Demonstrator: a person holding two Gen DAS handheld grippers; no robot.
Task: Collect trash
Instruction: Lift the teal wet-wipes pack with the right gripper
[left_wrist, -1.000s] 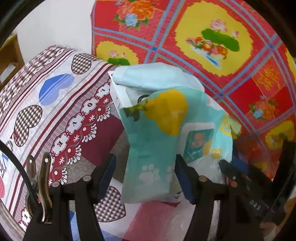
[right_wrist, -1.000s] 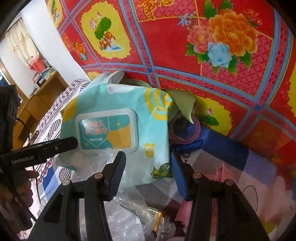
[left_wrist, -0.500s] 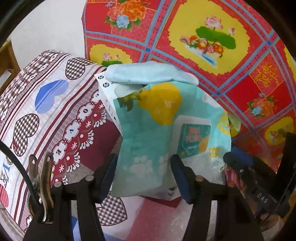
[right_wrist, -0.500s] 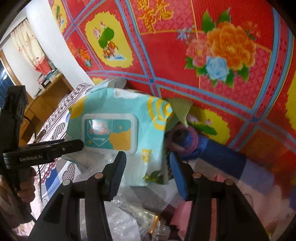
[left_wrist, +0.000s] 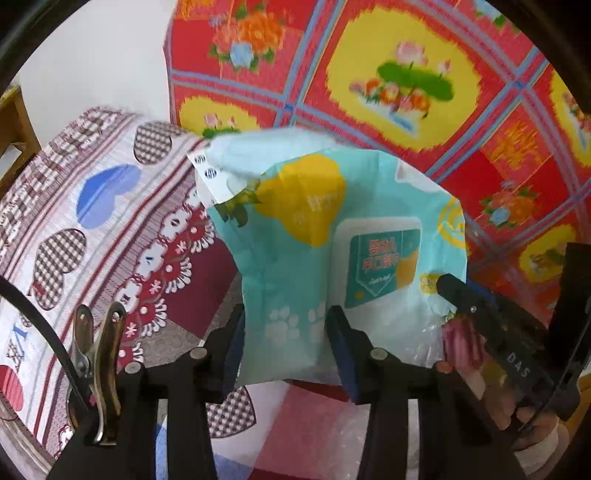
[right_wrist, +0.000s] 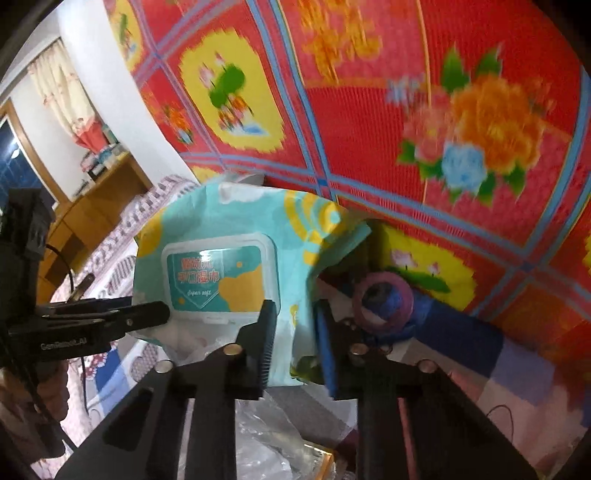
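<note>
A floppy teal wet-wipe pack (left_wrist: 314, 236) with a yellow patch and a white lid stands up from the bed against a white box. Its lower part fills the narrow gap of my left gripper (left_wrist: 284, 328), both blue pads pressing its sides. In the right wrist view the same wet-wipe pack (right_wrist: 221, 258) has its lower right edge pinched in my right gripper (right_wrist: 293, 325), whose jaws are nearly together. Each gripper shows in the other's view: the right gripper (left_wrist: 454, 290) at the pack's right edge, the left gripper (right_wrist: 147, 314) at its left edge.
A white box (left_wrist: 207, 173) with a pale blue cloth (left_wrist: 266, 155) on it stands behind the pack. A purple tape roll (right_wrist: 382, 302) lies to the right, crumpled clear plastic (right_wrist: 266, 435) below. A red floral blanket (left_wrist: 406, 74) hangs behind; a heart-patterned quilt (left_wrist: 92, 229) spreads left.
Both grippers have narrowed onto the pack, the right one sharply in the last half second. The pack now sits deeper between the left fingers.
</note>
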